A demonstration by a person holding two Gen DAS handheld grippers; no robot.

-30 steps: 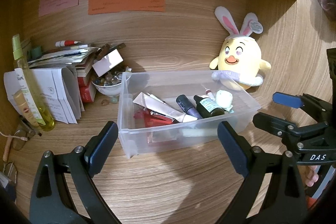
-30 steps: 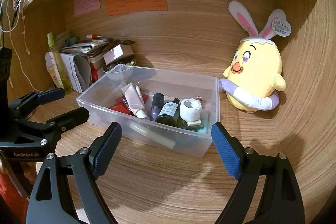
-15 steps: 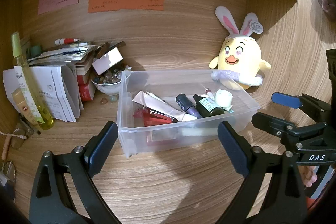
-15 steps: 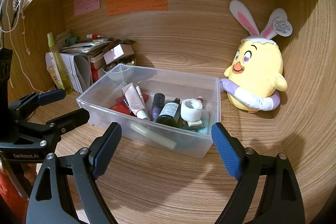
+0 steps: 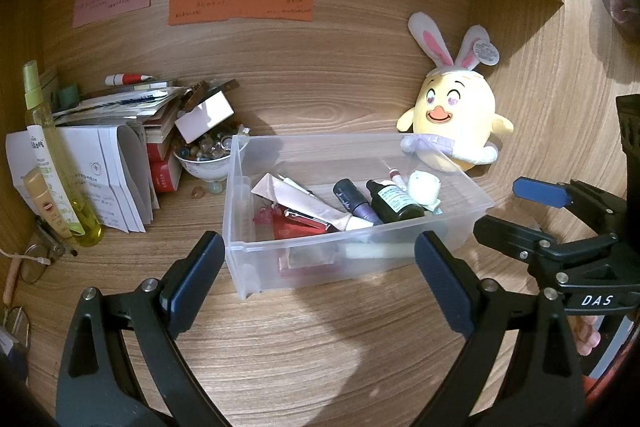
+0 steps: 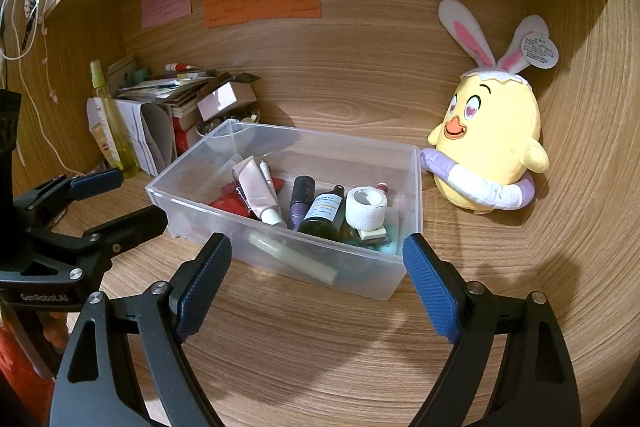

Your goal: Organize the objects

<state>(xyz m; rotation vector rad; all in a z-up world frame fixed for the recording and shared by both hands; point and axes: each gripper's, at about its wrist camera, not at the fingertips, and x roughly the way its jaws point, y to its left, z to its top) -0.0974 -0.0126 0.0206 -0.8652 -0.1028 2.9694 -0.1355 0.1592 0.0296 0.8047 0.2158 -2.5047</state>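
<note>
Left claw [image 5: 316,279] released, empty, hovering over the bare desk [image 5: 300,355] just short of the clear plastic bin [image 5: 240,255]. Leftmost, spray bottle [image 5: 52,163] and stacked papers [image 5: 116,179] crowd the back corner. Bin sits mid-desk, already holding tube [image 6: 258,193], dark dropper bottle [image 6: 322,213], gauze roll [image 6: 366,207], likely the collection point. Plush chick [image 6: 492,143] leans beside the bin's right end. Right claw [image 6: 316,285] released, empty, before the bin's near wall.

Home desk nook (sticky notes [image 5: 239,1], plush chick [image 5: 454,115])
</note>
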